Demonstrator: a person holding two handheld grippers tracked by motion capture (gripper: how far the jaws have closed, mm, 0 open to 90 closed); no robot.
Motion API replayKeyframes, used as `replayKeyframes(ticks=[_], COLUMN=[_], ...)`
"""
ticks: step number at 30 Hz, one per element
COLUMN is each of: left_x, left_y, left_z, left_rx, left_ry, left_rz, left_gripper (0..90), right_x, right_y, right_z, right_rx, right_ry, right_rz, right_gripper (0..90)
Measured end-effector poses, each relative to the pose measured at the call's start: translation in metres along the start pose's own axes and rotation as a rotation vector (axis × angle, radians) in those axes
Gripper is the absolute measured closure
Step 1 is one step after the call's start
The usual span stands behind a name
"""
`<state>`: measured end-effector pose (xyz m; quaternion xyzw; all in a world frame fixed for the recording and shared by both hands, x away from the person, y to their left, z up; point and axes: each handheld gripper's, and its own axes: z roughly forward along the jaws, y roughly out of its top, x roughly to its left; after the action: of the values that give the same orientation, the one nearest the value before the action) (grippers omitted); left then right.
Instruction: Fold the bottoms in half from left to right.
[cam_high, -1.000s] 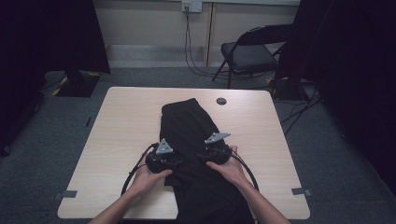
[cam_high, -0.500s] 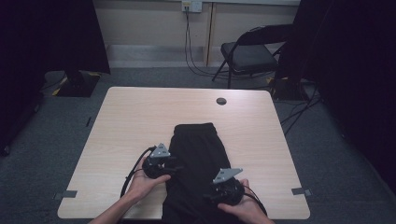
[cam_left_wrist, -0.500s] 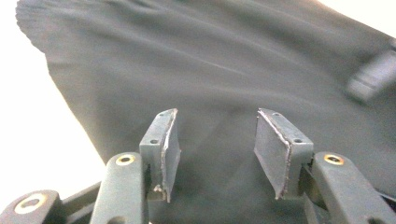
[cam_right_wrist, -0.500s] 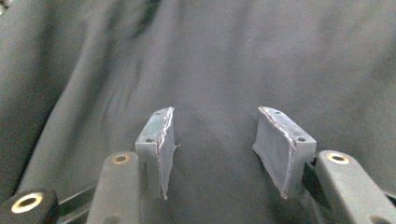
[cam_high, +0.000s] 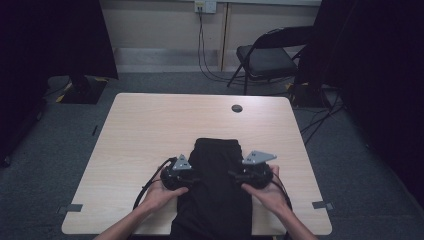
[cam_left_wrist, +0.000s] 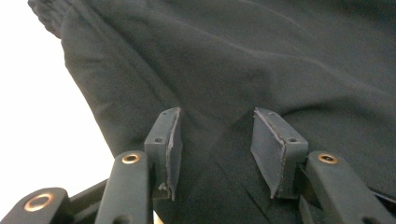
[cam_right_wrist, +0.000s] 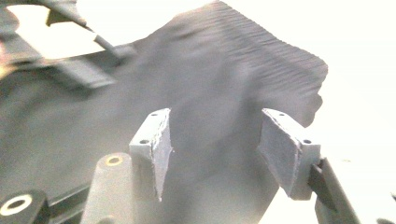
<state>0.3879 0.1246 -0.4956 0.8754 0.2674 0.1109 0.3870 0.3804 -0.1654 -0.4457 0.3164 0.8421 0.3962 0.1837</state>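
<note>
Both claws stand open over the black garment (cam_high: 216, 190), left claw (cam_left_wrist: 215, 140) closing, right claw (cam_right_wrist: 215, 144) apparently widening; each should pinch one edge evenly before folding.

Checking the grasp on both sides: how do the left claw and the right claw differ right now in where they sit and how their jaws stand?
The left claw sits at the black garment's left edge; the right claw sits at its right edge. The left claw's jaws have just been closing, with a ridge of cloth between them; the right claw's have just been opening over flatter cloth. Both stand apart, neither pressing the fabric, and both point inward over the wooden table.
</note>
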Motion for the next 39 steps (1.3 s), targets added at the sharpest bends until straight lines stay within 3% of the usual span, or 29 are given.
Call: replayKeyframes(ticks=[2,4,5,7,9,10,12,15,16,17,19,22,23,24,25,27,28,30,32,35,39], left_x=[-0.003,-0.006,-0.007,-0.01,-0.011,-0.01,-0.008,-0.002,0.002,0.007,0.02,0.037,0.042,0.047,0.052,0.057,0.059,0.062,0.058,0.057,0.053], left_y=[-0.002,-0.005,-0.006,-0.008,-0.012,-0.012,-0.013,-0.009,-0.007,-0.005,0.002,0.011,0.013,0.015,0.017,0.017,0.016,0.011,0.01,0.01,0.01], left_z=[-0.003,-0.008,-0.009,-0.013,-0.016,-0.016,-0.016,-0.015,-0.015,-0.015,-0.012,-0.008,-0.008,-0.007,-0.004,-0.002,0.002,0.009,0.012,0.013,0.014], left_rx=[0.012,0.022,0.025,0.031,0.02,0.021,0.012,0.022,0.021,0.005,0.018,-0.033,-0.074,-0.073,-0.066,-0.091,-0.089,-0.06,-0.039,-0.04,-0.045], left_ry=[-0.002,-0.007,-0.008,-0.018,-0.017,-0.025,-0.038,-0.042,-0.031,-0.021,-0.01,0.049,0.052,0.045,0.035,0.062,0.067,0.035,0.051,0.055,0.076], left_rz=[-0.003,0.001,0.003,0.002,-0.005,-0.003,-0.025,-0.04,-0.036,-0.051,-0.087,-0.12,-0.156,-0.189,-0.202,-0.214,-0.236,-0.275,-0.236,-0.228,-0.185], left_gripper=[53.3,53.4,53.4,53.3,53.2,52.2,51.6,49.6,47.9,45.9,42.0,39.4,39.4,38.5,36.0,34.9,34.9,32.5,31.8,32.6,44.3], right_x=[-0.02,-0.033,-0.04,-0.047,-0.051,-0.05,-0.047,-0.045,-0.046,-0.045,-0.044,-0.044,-0.043,-0.043,-0.042,-0.039,-0.037,-0.034,-0.032,-0.029,-0.028], right_y=[0.006,0.013,0.016,0.019,0.016,0.014,0.009,0.006,0.006,0.005,0.002,-0.002,-0.003,-0.003,-0.003,-0.002,-0.002,-0.001,-0.001,-0.002,-0.003], right_z=[0.012,0.024,0.032,0.046,0.061,0.067,0.076,0.078,0.078,0.079,0.081,0.083,0.083,0.082,0.082,0.082,0.082,0.083,0.084,0.083,0.083], right_rx=[0.002,0.002,-0.003,0.012,0.01,0.025,0.064,0.08,0.086,0.098,0.116,0.101,0.095,0.092,0.089,0.093,0.09,0.085,0.078,0.07,0.058], right_ry=[0.015,-0.026,-0.025,-0.036,-0.008,-0.017,-0.042,-0.064,-0.066,-0.065,-0.056,-0.04,-0.043,-0.036,-0.031,-0.033,-0.027,-0.015,0.001,0.004,0.018], right_rz=[0.077,0.09,0.125,0.156,0.258,0.268,0.227,0.199,0.194,0.185,0.185,0.203,0.192,0.194,0.191,0.186,0.188,0.186,0.185,0.183,0.2], right_gripper=[39.2,37.3,35.2,34.0,34.0,33.0,33.0,32.3,32.3,32.3,32.8,33.1,34.4,37.3,40.3,43.9,46.4,52.4,59.6,65.1,69.4])
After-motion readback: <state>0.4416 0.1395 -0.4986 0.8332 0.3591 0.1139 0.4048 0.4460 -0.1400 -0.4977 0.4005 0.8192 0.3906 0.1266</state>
